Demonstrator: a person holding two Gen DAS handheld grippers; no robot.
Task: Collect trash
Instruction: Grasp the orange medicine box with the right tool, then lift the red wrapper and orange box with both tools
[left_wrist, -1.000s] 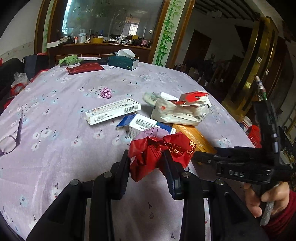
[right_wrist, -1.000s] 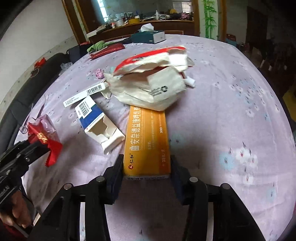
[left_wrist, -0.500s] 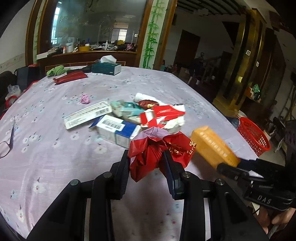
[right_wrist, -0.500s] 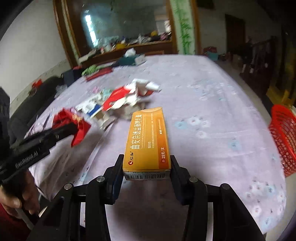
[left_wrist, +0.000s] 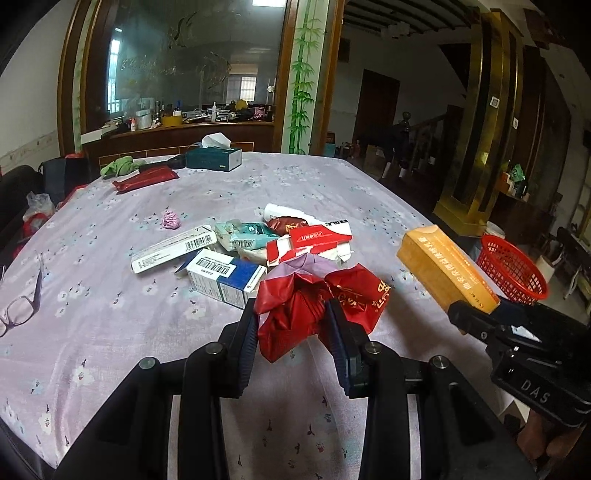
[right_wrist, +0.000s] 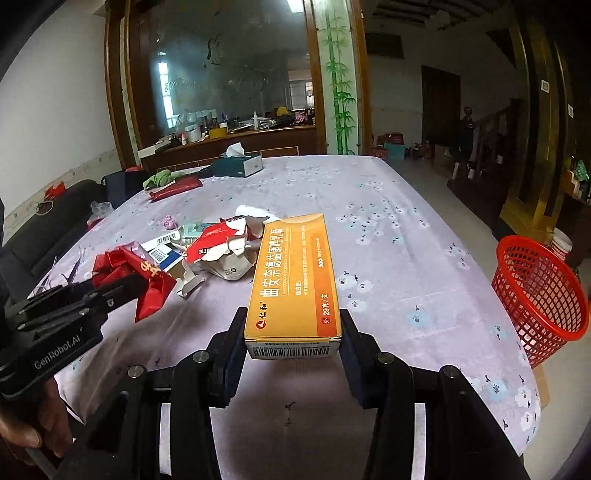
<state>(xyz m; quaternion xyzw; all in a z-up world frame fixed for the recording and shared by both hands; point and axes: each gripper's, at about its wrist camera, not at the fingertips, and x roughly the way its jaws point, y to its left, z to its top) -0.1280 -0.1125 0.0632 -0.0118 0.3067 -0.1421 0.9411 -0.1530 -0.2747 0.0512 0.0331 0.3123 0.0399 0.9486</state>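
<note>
Two grippers, left (left_wrist: 291, 332) and right (right_wrist: 293, 339); one orange box (right_wrist: 295, 280); one red wrapper (left_wrist: 314, 306); one red basket (right_wrist: 535, 291); one tissue box (left_wrist: 214, 158); one pair of glasses (left_wrist: 18, 306); one pink crumpled scrap (left_wrist: 171, 219); one blue-and-white carton (left_wrist: 225, 277); one long white carton (left_wrist: 173, 249)

Litter pile (left_wrist: 258, 243) mid-table (left_wrist: 110, 332); tissue box (left_wrist: 214, 158) behind it at far edge; basket (right_wrist: 535, 295) on floor right of table.

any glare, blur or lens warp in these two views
Left wrist view: fisheye bends the door frame and table edge, corners vignette black, right side dim, red wrapper sharp. Right wrist view: same warp, window light reflects hazily in the glass panel, orange box print crisp, red basket clear.
</note>
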